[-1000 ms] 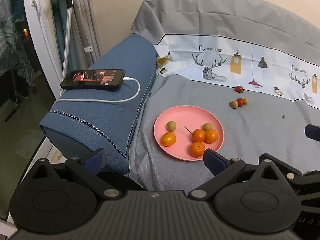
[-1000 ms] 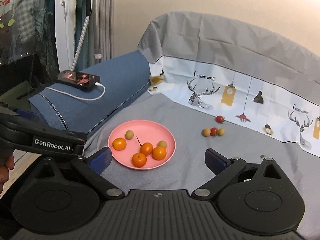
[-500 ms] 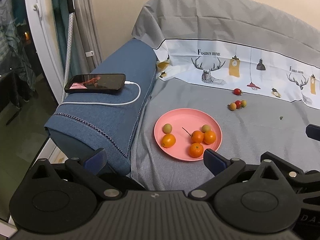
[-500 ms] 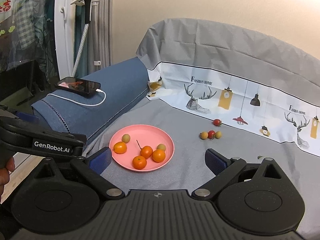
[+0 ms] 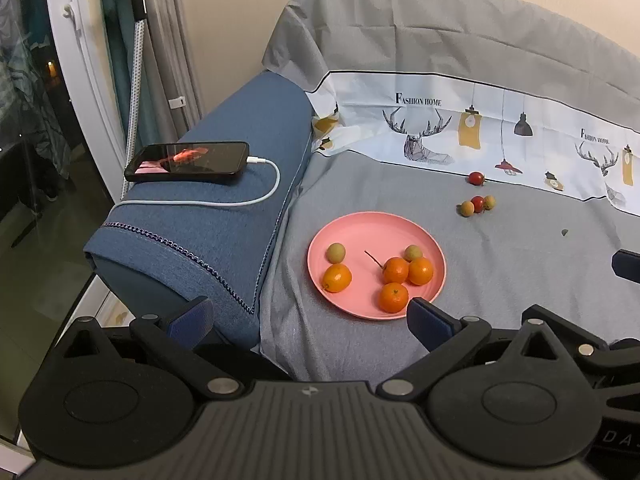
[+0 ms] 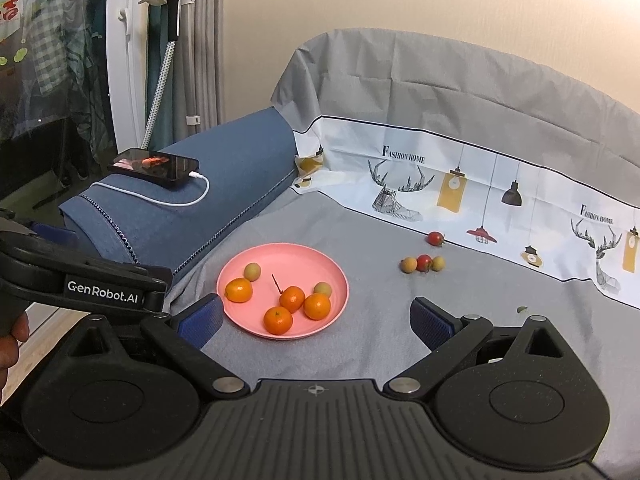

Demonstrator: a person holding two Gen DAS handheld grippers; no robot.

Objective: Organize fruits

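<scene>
Resting on pink plate (image 6: 336,280): four oranges (image 6: 277,320), two pale-green fruits (image 6: 252,271).

A home living room: a sofa (image 5: 500,280) under a printed cover, a phone (image 5: 188,162) charging on its armrest (image 5: 208,224), curtains (image 6: 200,60).

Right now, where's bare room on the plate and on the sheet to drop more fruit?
The plate is bare along its far rim and between the left orange and the orange cluster; its near right is crowded. The sheet is bare between the plate and the loose fruit.
</scene>
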